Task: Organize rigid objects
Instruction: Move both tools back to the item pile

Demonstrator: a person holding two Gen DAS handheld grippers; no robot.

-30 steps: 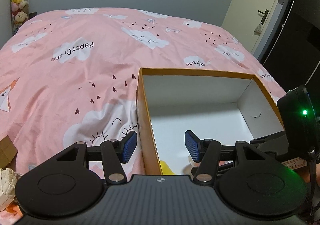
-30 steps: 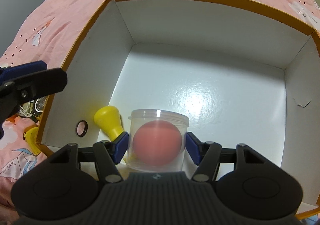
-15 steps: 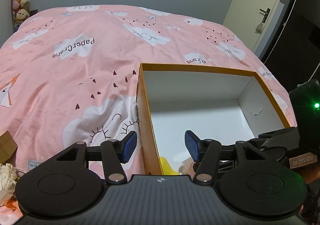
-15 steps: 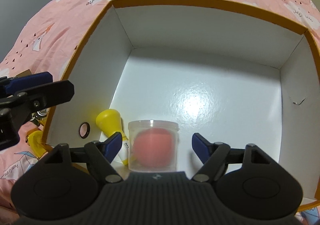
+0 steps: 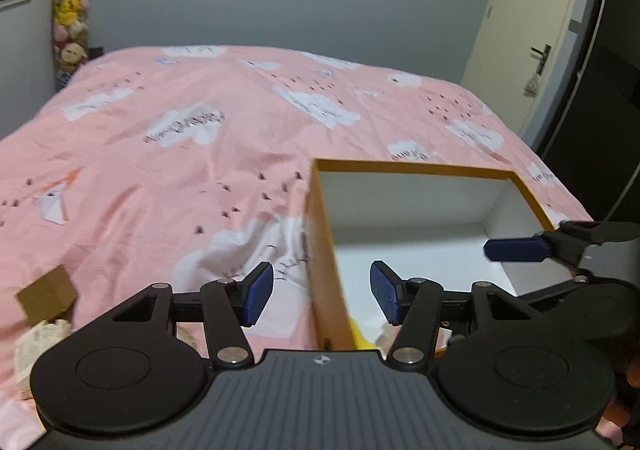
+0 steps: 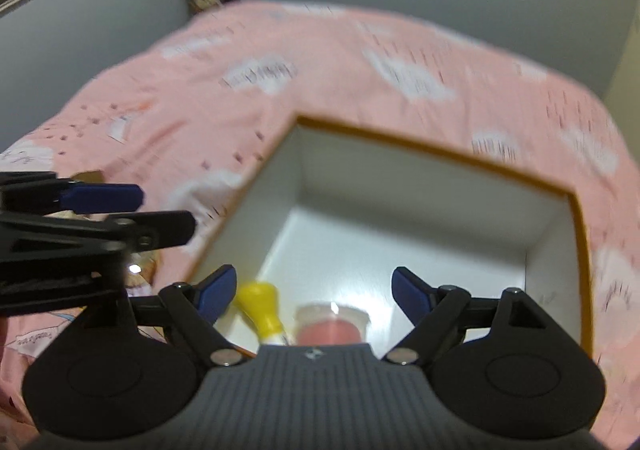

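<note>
Clear plastic jar [image 6: 331, 324] with something pink inside stands upright on the white floor of the orange-rimmed box [image 6: 436, 157], at its near end; a yellow-capped bottle [image 6: 262, 304] lies just beside it on the left, tilted toward the box's left wall; the right gripper [image 6: 314, 288] hovers above both with its blue pads spread wide, holding nothing; the jar sits low between them, apart from either pad. The box [image 5: 412, 166] rests on a bed with a pink cloud-print cover [image 5: 192, 153]; the left gripper [image 5: 322, 292] hangs over the box's left wall, likewise spread and empty, one pad outside the wall and one inside. A small brown cardboard cube [image 5: 47, 298] lies on the cover at far left, well apart from the box; the right-wrist view is blurred.
</note>
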